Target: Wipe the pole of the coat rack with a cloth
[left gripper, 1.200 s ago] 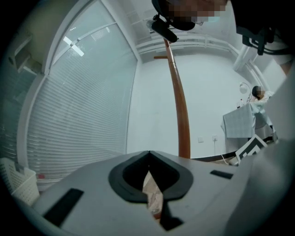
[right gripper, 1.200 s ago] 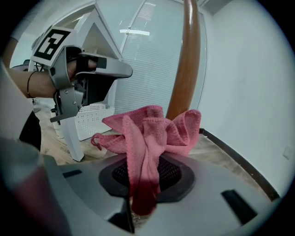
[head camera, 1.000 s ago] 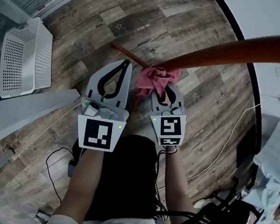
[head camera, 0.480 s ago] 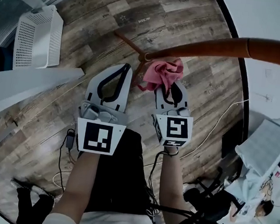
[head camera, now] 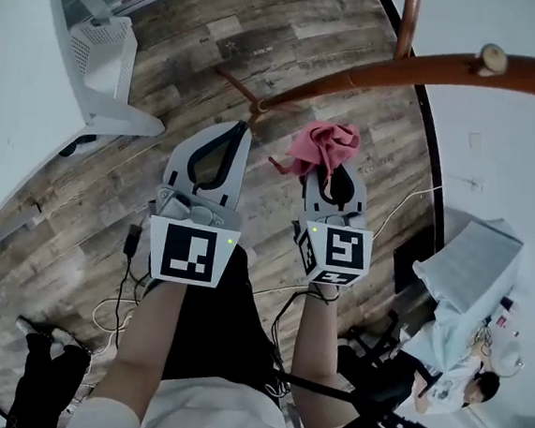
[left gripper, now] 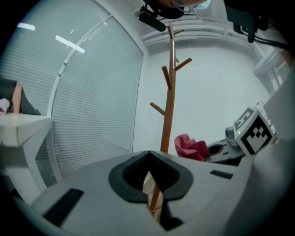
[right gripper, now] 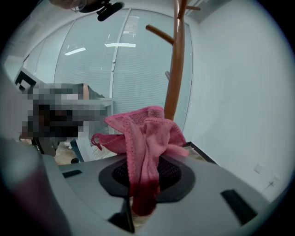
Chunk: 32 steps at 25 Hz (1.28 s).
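Note:
The brown wooden coat rack pole (head camera: 422,75) runs across the upper right of the head view, with its legs (head camera: 246,92) on the floor and a peg (head camera: 409,20) branching off. My right gripper (head camera: 328,167) is shut on a pink cloth (head camera: 323,144), which bunches above the jaw tips and sits just below the pole, apart from it. In the right gripper view the cloth (right gripper: 145,143) hangs in front of the pole (right gripper: 175,69). My left gripper (head camera: 241,129) is shut and empty, pointing toward the rack's base. In the left gripper view the rack (left gripper: 168,97) stands ahead, with the cloth (left gripper: 190,147) at right.
A white perforated basket (head camera: 99,56) stands on the wood floor at upper left beside a white table leg (head camera: 37,64). Cables (head camera: 124,289) lie on the floor near my legs. A wall and dark baseboard (head camera: 426,177) run along the right.
Both grippers have risen with the view. The cloth has come off the pole and now sits slightly below it. The pole shows further up, with a peg now in view.

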Each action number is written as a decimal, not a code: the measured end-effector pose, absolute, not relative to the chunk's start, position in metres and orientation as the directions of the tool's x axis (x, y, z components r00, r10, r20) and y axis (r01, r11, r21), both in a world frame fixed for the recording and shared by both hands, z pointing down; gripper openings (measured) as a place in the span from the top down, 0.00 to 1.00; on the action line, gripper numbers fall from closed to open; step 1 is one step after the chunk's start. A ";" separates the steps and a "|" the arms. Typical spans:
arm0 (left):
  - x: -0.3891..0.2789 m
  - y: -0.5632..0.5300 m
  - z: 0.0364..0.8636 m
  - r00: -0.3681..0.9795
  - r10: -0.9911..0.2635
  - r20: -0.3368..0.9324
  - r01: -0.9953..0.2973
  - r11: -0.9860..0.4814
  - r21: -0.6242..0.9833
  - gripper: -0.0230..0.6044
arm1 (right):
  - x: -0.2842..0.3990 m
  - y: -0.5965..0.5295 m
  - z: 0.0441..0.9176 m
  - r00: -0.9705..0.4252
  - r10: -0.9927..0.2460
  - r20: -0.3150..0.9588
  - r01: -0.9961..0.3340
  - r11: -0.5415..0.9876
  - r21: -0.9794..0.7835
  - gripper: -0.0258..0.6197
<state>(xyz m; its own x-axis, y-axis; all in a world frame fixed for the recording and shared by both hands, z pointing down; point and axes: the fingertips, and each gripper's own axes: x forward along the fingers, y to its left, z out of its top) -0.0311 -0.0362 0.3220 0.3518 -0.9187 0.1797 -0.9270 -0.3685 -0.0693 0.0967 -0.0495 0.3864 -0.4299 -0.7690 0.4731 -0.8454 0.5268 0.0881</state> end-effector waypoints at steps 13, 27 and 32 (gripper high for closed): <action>-0.014 -0.015 0.186 0.364 -0.918 0.159 -0.927 -0.373 -0.028 0.94 | 0.114 -0.025 0.232 -0.403 -0.821 0.404 -0.881 0.467 0.071 0.81; 0.010 0.015 0.114 0.482 -0.854 0.198 -0.862 -0.503 -0.071 0.94 | 0.129 0.006 0.142 -0.426 -0.856 0.292 -0.894 0.449 0.013 0.81; 0.001 0.018 0.103 0.483 -0.857 0.180 -0.864 -0.500 -0.061 0.94 | 0.125 0.006 0.122 -0.427 -0.865 0.263 -0.891 0.452 0.039 0.81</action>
